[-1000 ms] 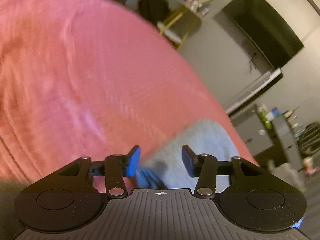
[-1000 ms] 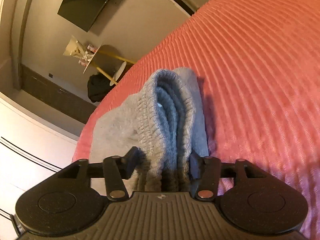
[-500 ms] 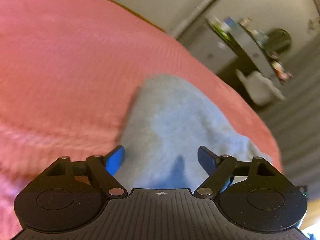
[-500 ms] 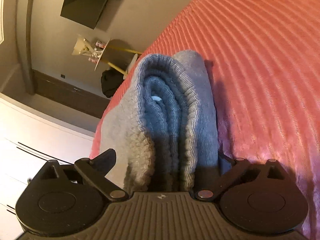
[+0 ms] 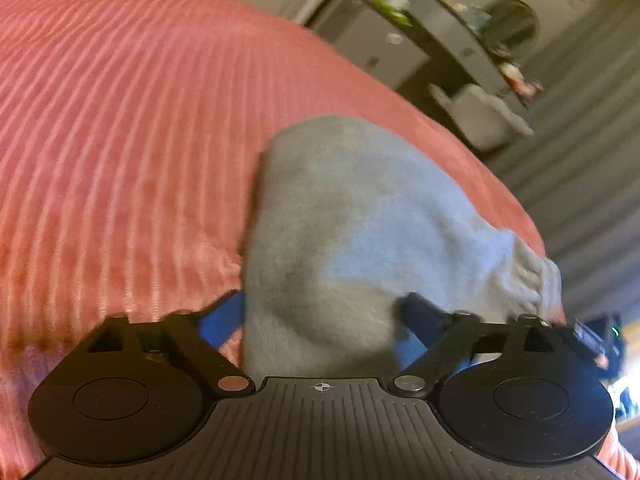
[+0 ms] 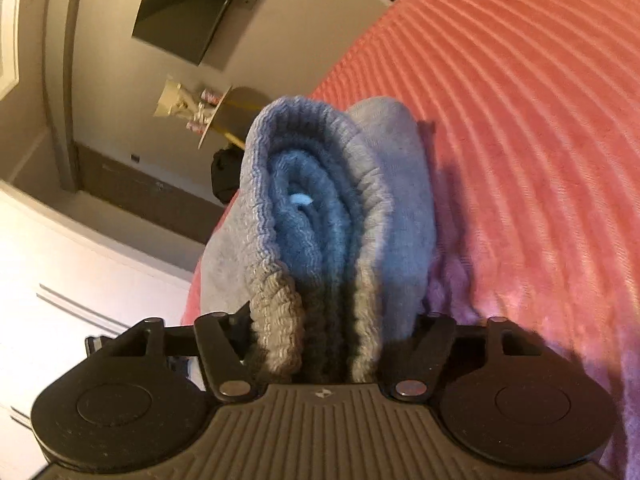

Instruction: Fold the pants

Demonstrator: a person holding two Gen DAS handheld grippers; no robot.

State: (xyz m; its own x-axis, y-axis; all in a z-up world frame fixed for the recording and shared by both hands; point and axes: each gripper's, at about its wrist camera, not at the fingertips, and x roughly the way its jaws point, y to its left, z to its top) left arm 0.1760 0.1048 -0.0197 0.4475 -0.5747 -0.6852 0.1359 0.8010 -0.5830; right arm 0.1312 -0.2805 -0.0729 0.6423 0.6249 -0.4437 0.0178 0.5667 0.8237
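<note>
Left gripper (image 5: 320,316): jaws spread wide, straddling grey pants (image 5: 360,216); fabric bulges between blue pads, squeeze not evident. Right gripper (image 6: 330,320): jaws partly spread, folded waistband stack of pants (image 6: 320,208) filling gap, both fingers against cloth (firm pinch or mere contact, cannot tell). Pants lie on ribbed coral bedspread (image 5: 120,120), ahead of both tools. Beyond left tool: cluttered dark desk (image 5: 452,36). Beyond right tool: wall-mounted TV (image 6: 192,4), small round table (image 6: 216,116).
</note>
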